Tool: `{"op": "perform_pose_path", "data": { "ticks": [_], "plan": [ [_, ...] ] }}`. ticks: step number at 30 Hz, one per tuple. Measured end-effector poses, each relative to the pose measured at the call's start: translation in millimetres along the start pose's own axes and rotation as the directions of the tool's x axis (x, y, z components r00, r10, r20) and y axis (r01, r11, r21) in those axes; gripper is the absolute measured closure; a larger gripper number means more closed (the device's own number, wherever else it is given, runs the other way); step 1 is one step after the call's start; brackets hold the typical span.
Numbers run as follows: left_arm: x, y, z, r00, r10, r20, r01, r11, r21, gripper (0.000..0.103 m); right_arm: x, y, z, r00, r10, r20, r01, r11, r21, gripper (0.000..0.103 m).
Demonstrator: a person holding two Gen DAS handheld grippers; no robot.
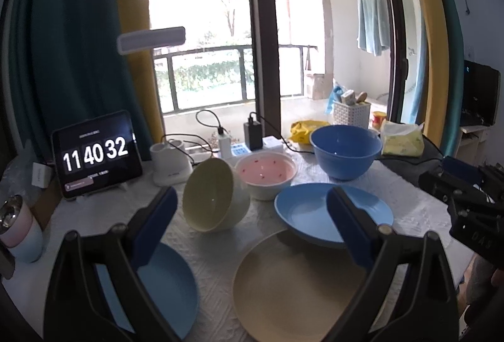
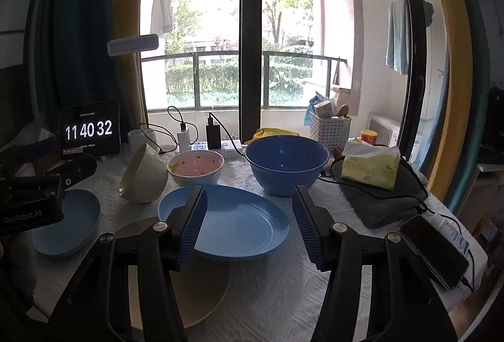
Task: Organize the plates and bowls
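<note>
Right tongs (image 2: pixel 249 225) released, nothing gripped; the oval light-blue plate (image 2: pixel 233 222) lies between and beyond the fingers, rim overlapping the round tan plate (image 1: pixel 293 288). Left tongs (image 1: pixel 252 222) released, empty. Relative to the oval plate: deep blue bowl (image 2: pixel 286 165) just behind, pink-lined white bowl (image 2: pixel 197 168) behind-left, cream bowl (image 2: pixel 143 176) tipped on its side left, second light-blue plate (image 2: pixel 67 225) far left. All on white-cloth bench (image 2: pixel 283 279).

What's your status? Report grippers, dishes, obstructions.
Left hand-held gripper open, empty. Right hand-held gripper open over blue plate, not gripping. Cream bowl tipped on side. Nothing blocking.
</note>
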State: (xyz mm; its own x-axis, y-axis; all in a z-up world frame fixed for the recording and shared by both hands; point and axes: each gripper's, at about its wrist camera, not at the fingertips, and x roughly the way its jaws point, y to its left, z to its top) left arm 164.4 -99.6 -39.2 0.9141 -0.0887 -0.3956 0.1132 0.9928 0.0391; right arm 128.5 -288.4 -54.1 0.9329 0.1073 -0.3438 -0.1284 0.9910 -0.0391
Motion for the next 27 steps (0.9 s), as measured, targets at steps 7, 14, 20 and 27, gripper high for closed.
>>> {"op": "perform_pose_path", "data": {
  "ticks": [7,14,20,27],
  "plan": [
    [29,-6,1,0.998,-0.017,-0.068,0.016,1.0,-0.011,0.007,23,-18,-2,0.999,0.008,-0.049,-0.004,0.998,0.065,0.043],
    [52,-15,-3,0.993,-0.035,-0.108,0.035,0.999,-0.004,0.007,49,-35,-9,0.994,-0.008,-0.11,0.019,0.995,0.099,0.043],
    [77,-25,-5,0.987,-0.047,-0.155,0.05,0.999,0.011,0.007,71,-44,-16,0.987,-0.004,-0.159,0.025,0.991,0.128,0.043],
    [108,-35,-10,0.97,-0.066,-0.235,0.072,0.997,0.016,0.019,96,-55,-24,0.976,0.012,-0.219,0.025,0.986,0.166,0.043]
  ]
}}
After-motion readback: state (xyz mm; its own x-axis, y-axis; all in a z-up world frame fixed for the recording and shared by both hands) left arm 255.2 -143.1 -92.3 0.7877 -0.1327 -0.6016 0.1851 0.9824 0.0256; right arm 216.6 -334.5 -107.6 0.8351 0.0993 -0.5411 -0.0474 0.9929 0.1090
